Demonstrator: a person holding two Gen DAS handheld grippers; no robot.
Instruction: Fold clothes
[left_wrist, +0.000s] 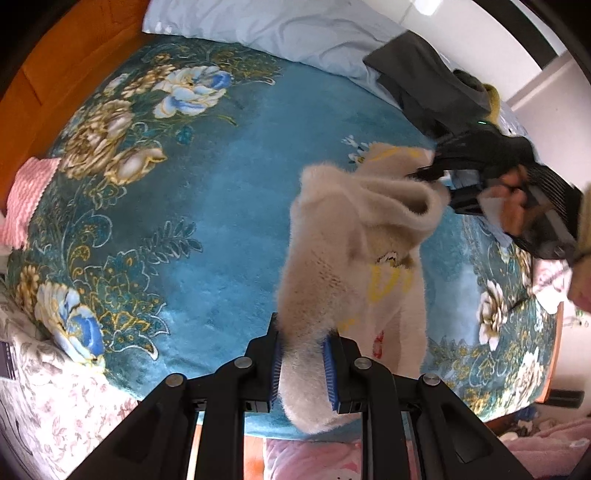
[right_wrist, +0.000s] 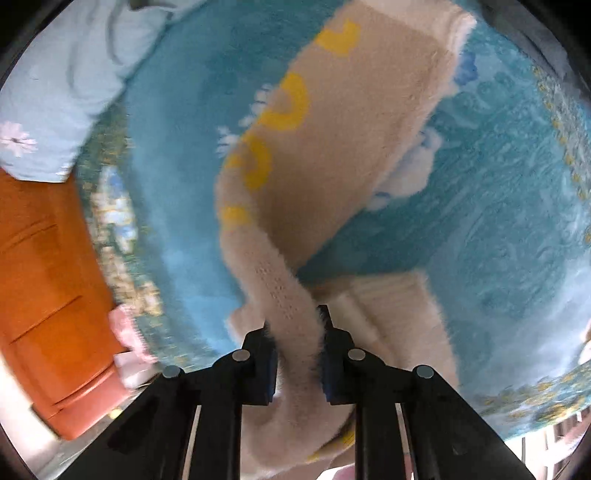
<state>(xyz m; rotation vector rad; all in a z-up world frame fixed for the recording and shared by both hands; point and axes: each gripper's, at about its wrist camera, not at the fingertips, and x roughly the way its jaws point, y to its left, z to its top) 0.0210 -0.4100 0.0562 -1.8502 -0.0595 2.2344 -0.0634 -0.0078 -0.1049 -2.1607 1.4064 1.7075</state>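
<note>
Blanket (left_wrist: 221, 206): teal plush with blue and gold flowers, spread over the bed ahead of and below both pairs of fingers.
Bedding (left_wrist: 280, 26): pale blue, crumpled, at the far end beyond the left fingers.
Dark garment (left_wrist: 424, 77): grey-black, lying on the pale bedding, far right of the left fingers.
Sweater (left_wrist: 347, 229): cream, fuzzy, with yellow markings; lifted above the blanket, strung between the two grippers, one panel hanging toward the blanket.
Left gripper (left_wrist: 304, 365): blue-padded fingers clamped on a bunched fold of the sweater.
Right gripper (right_wrist: 297, 358): fingers pressed together on a twisted roll of the sweater; body fabric extends ahead of the tips.
</note>
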